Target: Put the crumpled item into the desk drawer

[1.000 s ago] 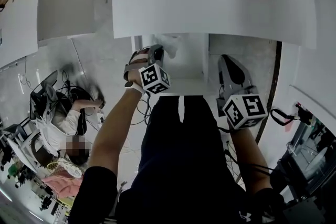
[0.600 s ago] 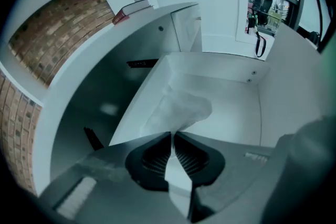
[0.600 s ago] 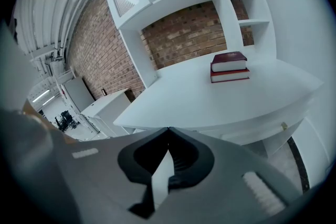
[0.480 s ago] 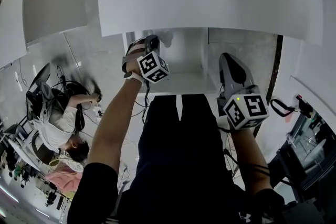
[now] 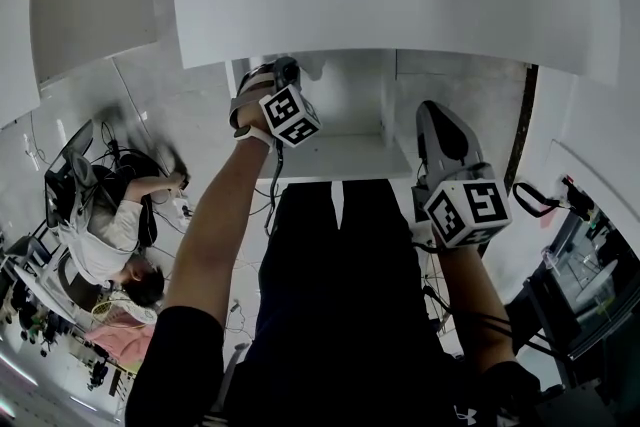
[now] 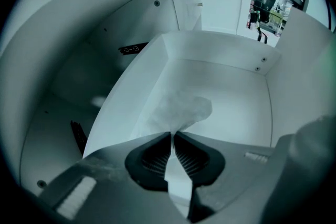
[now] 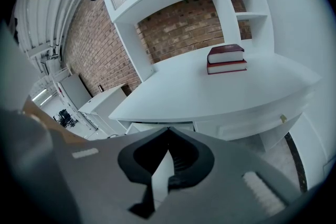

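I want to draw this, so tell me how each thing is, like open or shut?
Drawer: pulled open.
Crumpled paper: pinched in the left jaws, over the drawer.
Left gripper: jaws shut on the crumpled paper.
Right gripper: jaws together, nothing held.
Books: closed, stacked flat on the desk.

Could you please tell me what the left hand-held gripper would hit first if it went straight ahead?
Probably the bare floor of the open white desk drawer, just beyond the crumpled white tissue it pinches; depth unclear.

Red books [image 7: 227,59], seemingly two, lie stacked before a brick wall [image 7: 178,31].
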Action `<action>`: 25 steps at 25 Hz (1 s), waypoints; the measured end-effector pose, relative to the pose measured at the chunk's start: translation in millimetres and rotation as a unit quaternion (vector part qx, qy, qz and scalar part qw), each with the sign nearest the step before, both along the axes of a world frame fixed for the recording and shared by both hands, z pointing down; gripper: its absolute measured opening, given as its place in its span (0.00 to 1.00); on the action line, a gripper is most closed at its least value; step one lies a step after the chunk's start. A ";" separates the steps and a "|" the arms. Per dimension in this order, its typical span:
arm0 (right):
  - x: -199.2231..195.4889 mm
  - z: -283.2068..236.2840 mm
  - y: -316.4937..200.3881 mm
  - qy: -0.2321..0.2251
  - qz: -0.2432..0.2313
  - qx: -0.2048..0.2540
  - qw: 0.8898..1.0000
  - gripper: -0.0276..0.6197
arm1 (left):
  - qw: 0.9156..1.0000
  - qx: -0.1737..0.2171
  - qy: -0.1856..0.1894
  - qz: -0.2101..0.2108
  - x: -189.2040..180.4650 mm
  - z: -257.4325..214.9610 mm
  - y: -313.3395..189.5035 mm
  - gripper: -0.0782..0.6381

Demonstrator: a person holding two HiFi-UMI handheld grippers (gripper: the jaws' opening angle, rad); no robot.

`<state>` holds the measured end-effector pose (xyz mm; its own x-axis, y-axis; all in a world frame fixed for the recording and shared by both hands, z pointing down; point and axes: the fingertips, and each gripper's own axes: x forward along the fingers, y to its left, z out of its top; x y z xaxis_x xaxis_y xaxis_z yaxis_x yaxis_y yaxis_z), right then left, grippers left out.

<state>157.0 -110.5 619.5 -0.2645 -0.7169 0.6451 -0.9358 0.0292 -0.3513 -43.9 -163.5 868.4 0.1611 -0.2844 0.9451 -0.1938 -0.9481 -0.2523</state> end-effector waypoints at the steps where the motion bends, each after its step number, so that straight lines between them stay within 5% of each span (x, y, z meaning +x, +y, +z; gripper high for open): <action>1: -1.0 0.8 0.1 0.000 -0.001 0.000 1.000 0.05 | 1.000 0.000 0.000 -0.001 -0.2 1.0 -0.3 0.15; 10: -8.7 3.5 -3.7 -0.003 -0.007 0.001 1.000 0.05 | 0.999 -0.004 0.034 -0.002 7.5 -2.1 -0.1 0.26; 25: -36.0 -36.0 -12.8 0.000 -0.041 0.044 0.998 0.05 | 0.995 0.046 0.079 -0.027 -4.2 -73.3 2.2 0.26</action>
